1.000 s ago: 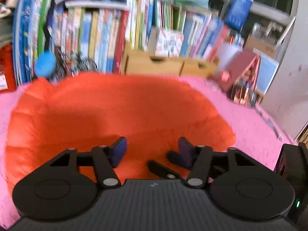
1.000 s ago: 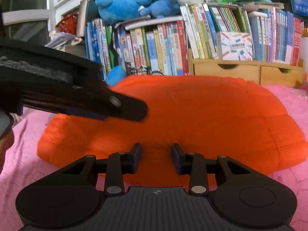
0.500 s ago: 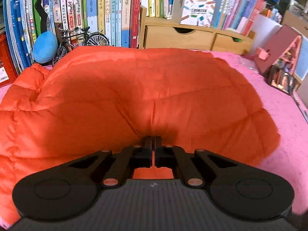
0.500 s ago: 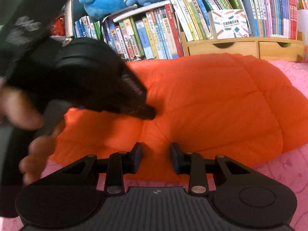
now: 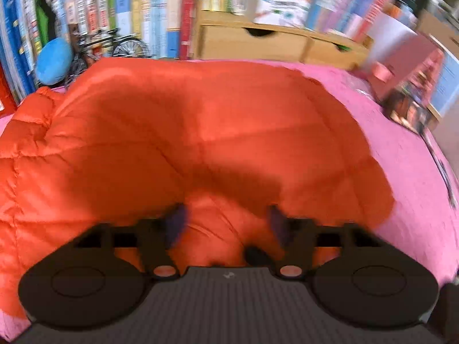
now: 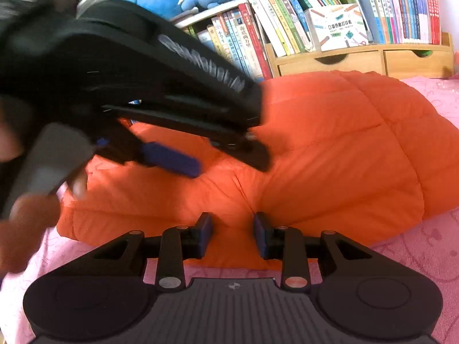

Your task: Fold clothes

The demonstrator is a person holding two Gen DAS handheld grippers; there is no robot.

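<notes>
Lying on the pink cover [image 6: 424,252], one orange puffer jacket [image 6: 330,149] fills the middle, in front of the wooden drawer unit [image 6: 358,60] with two drawers. Left gripper [image 5: 226,223]: jaws just opened, apart over jacket. Right gripper [image 6: 233,236]: jaws slightly apart at the jacket's near hem, nothing clamped.

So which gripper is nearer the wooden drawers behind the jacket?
Left. The left gripper is out over the middle of the orange jacket, towards the wooden drawers; the right gripper sits at the jacket's near edge.
</notes>
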